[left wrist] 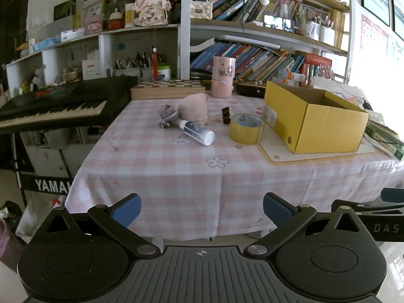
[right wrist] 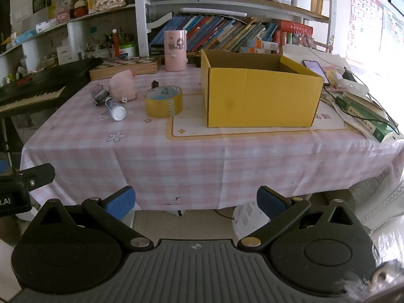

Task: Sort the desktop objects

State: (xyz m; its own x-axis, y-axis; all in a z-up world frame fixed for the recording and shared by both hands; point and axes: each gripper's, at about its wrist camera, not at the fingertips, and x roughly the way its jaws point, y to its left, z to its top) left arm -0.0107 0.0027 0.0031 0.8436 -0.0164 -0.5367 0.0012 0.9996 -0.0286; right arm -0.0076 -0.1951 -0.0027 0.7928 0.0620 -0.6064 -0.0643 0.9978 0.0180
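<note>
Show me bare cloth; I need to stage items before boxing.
The front strip of cloth between table edge, tape and box is bare. It is crowded at back left around the bottle, plush and clip.

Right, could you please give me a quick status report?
Left gripper and right gripper open, empty. Tape roll, bottle beside yellow box. Nothing blocking.

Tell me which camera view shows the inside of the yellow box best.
The right wrist view: the yellow box is nearer and its opening faces the camera, though the floor stays hidden. The left wrist view shows it off to one side, farther away.
</note>
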